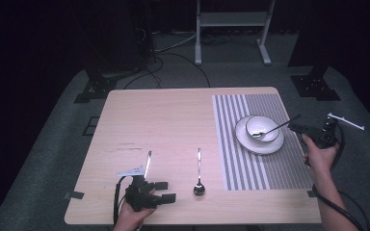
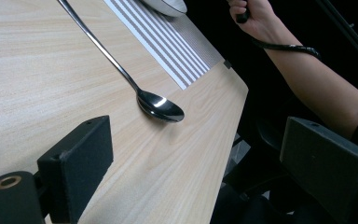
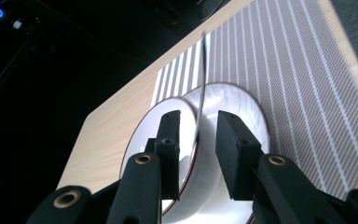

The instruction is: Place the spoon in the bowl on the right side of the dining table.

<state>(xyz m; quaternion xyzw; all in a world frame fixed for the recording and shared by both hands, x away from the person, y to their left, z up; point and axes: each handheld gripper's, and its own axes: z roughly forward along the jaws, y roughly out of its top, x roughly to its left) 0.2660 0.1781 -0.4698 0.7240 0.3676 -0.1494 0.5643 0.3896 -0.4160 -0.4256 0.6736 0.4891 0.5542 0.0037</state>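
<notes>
A white bowl (image 1: 262, 126) sits on a white plate (image 1: 259, 144) on the striped placemat (image 1: 250, 163) at the table's right. One spoon (image 1: 270, 129) rests in the bowl, its handle pointing right. My right gripper (image 1: 295, 127) is at that handle's end. In the right gripper view the handle (image 3: 201, 93) runs between the jaws of my right gripper (image 3: 198, 123), with a gap on each side. A second spoon (image 1: 198, 179) lies on bare wood near the front edge. To its left my left gripper (image 1: 166, 191) rests open and holds nothing; it faces that spoon (image 2: 161, 106).
A slim metal utensil (image 1: 148, 163) and a white label (image 1: 131, 171) lie just beyond the left gripper. Past the table stand a white frame (image 1: 231, 29) and black floor stands (image 1: 94, 86). A white bar (image 1: 345, 121) lies off the right edge. The person's right forearm (image 2: 317, 84) reaches along the table's right side.
</notes>
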